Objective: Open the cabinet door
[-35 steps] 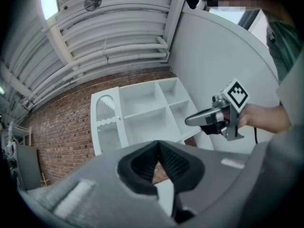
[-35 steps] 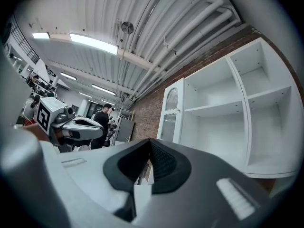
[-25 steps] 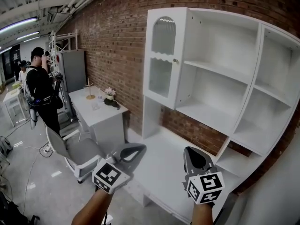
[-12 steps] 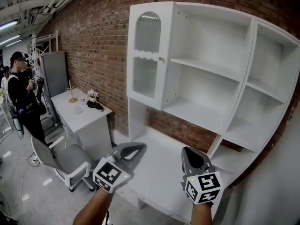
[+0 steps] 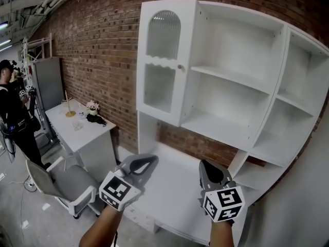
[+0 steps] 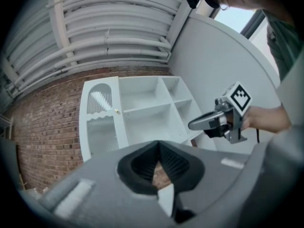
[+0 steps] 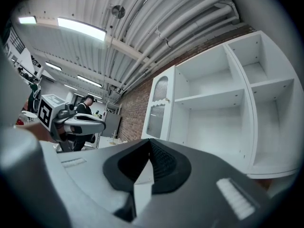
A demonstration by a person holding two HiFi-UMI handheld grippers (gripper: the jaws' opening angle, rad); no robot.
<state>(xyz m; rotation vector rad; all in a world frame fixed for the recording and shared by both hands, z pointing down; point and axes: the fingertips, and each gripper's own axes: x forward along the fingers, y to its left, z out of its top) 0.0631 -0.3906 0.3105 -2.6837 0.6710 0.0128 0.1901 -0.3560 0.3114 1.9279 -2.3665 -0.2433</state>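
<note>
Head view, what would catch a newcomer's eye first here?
The big white shelf unit against the brick wall dominates, its one arched glass door at upper left closed, with a small knob. Low in the foreground the left gripper and right gripper hang in front of it, both with jaws together and empty.

White cabinet [image 5: 231, 50] and door [image 5: 163, 60] with ribbed glass, red-brown brick wall [image 5: 103, 45], white desk [image 5: 90, 133], grey chair [image 5: 69, 181], grey left gripper [image 5: 150, 161] and right gripper [image 5: 207, 168] with black-and-white marker cubes.
</note>
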